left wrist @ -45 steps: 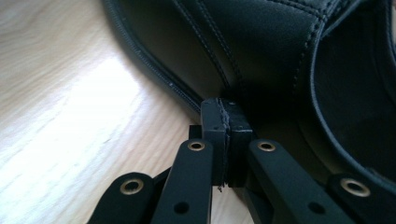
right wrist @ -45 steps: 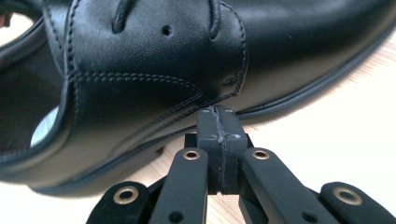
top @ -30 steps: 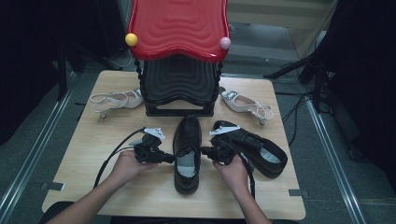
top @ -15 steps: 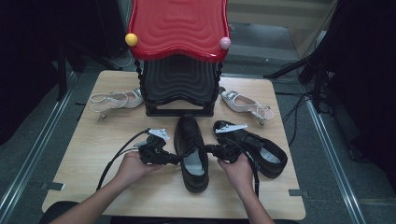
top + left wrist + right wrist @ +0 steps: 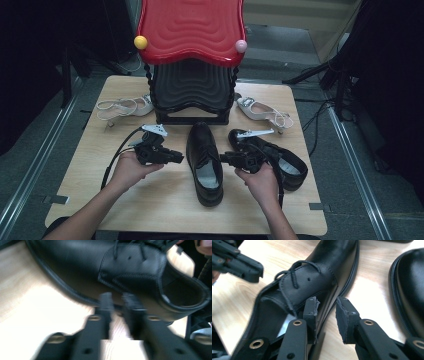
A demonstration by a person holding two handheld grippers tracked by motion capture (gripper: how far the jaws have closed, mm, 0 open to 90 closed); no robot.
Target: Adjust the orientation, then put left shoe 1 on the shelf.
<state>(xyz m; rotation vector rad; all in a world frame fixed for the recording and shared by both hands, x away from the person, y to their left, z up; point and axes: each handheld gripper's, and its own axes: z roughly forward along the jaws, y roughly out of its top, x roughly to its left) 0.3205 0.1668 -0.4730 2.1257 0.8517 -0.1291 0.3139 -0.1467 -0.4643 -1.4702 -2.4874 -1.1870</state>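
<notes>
Black leather lace-up shoe (image 5: 204,159) at my twelve o'clock: I read no brand or size.
Red wavy plastic stool top (image 5: 190,27): no lettering I can read.
Light wooden table (image 5: 90,200): unmarked.
</notes>
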